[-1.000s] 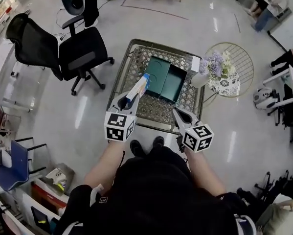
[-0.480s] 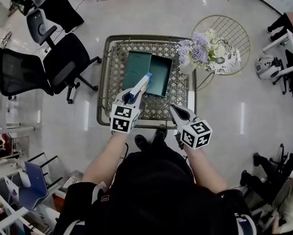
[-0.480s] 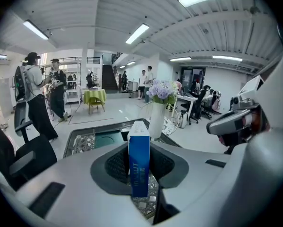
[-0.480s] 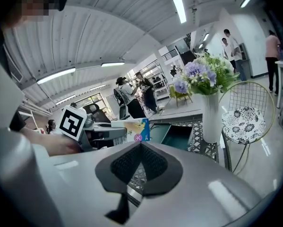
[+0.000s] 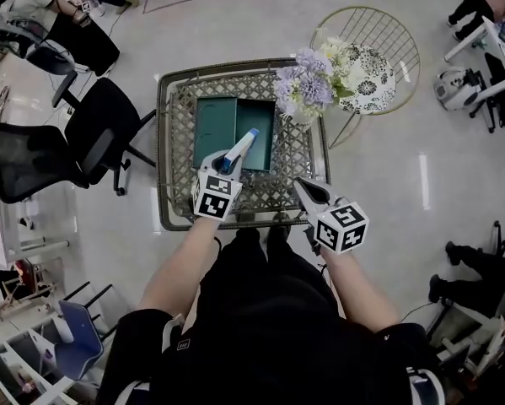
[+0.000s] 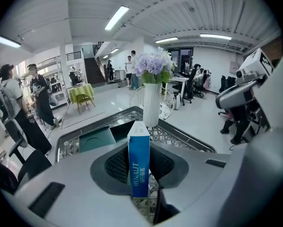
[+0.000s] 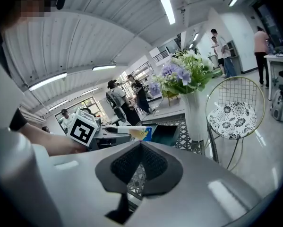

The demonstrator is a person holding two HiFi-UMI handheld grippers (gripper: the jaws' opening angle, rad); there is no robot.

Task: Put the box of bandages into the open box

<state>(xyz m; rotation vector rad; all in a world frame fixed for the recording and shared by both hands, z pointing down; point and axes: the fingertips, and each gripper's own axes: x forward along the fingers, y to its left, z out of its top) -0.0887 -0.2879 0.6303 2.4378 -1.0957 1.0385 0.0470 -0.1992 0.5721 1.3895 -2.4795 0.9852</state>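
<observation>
Over the lattice-topped metal table [image 5: 163, 142], in the head view, we are holding the left gripper [image 5: 228, 162] clamped on the box of bandages [image 5: 240, 148]. It is slanting up out of the jaws at the near side of the open box [image 5: 214, 125], a dark green one lying on the table with its two halves side by side. We cannot tell whether the two boxes are touching. Our right gripper [image 5: 305, 191] is hovering above the table's near right part. A vase of lilac flowers [image 5: 303, 87] is standing at the far right corner, with a round wire chair [image 5: 387, 36] just beyond. Black office chairs [image 5: 100, 129] are standing to the left on the glossy pale floor [image 5: 387, 167].

Through the left gripper view, the jaws are pressing on the flat sides of the blue and white carton, which is standing upright between them. The green box is lying beyond it. People [image 6: 35, 103] are standing at the left of a large white room under strip lights [image 6: 116, 17].

Through the right gripper view, the jaws are resting together with nothing between them, and table lattice is showing below.
</observation>
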